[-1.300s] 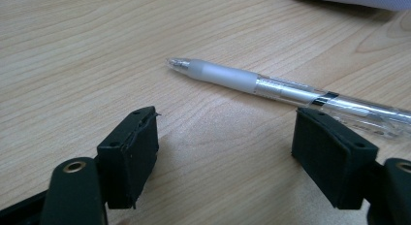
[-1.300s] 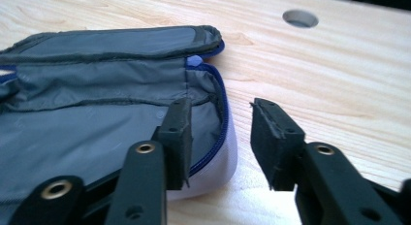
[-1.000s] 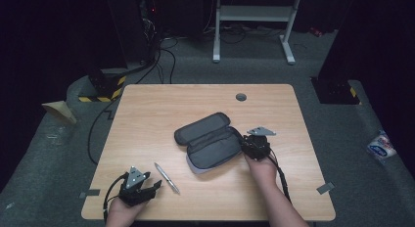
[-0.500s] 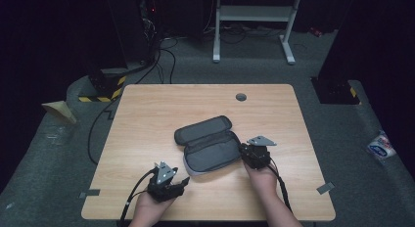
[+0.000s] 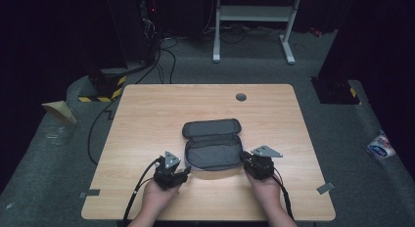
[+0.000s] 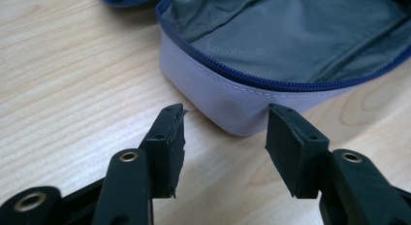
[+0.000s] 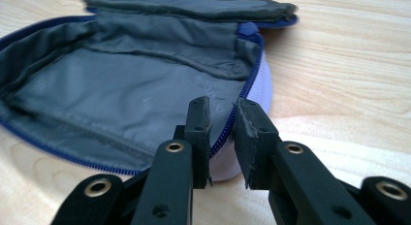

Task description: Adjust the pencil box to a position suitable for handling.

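My right claw [image 7: 220,120] pinches the near rim of the open pouch [image 5: 213,144] in the middle of the worktop [image 5: 147,109], while my left claw [image 6: 225,130], half open and just narrowing, holds nothing, so I should take the corner squarely.

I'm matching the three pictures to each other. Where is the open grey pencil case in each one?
High view: pencil case at table centre, between both tongs.
Left gripper view: pencil case top right, its corner before the jaws.
Right gripper view: pencil case upper left, rim between the jaws.
Shared landmark: its blue zip.

open pouch [image 5: 213,145] between two tools
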### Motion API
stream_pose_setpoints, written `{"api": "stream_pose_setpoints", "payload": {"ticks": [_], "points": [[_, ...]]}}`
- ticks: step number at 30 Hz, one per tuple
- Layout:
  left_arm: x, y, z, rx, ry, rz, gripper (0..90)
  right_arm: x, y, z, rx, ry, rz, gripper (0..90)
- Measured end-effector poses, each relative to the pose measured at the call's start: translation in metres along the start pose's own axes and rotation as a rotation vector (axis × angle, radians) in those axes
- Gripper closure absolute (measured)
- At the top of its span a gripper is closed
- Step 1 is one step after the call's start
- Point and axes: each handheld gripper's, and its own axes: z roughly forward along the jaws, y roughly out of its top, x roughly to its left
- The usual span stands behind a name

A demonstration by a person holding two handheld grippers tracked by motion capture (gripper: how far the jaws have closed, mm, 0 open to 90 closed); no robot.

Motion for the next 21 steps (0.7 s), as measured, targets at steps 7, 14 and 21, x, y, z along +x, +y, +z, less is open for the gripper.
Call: {"api": "stream_pose_setpoints", "payload": {"ticks": [7, 14, 21], "points": [[-0.002, 0.002, 0.003, 0.003, -0.010, 0.004, 47.7, 0.002, -0.001, -0.004, -0.020, 0.015, -0.007, 72.3], [-0.007, 0.001, 0.006, 0.007, -0.030, 0.012, 46.9, -0.002, 0.003, 0.006, -0.020, 0.007, -0.004, 72.1], [-0.004, -0.003, 0.006, 0.001, -0.041, -0.006, 46.7, -0.001, 0.012, 0.015, -0.020, 0.016, -0.003, 71.9]]}}
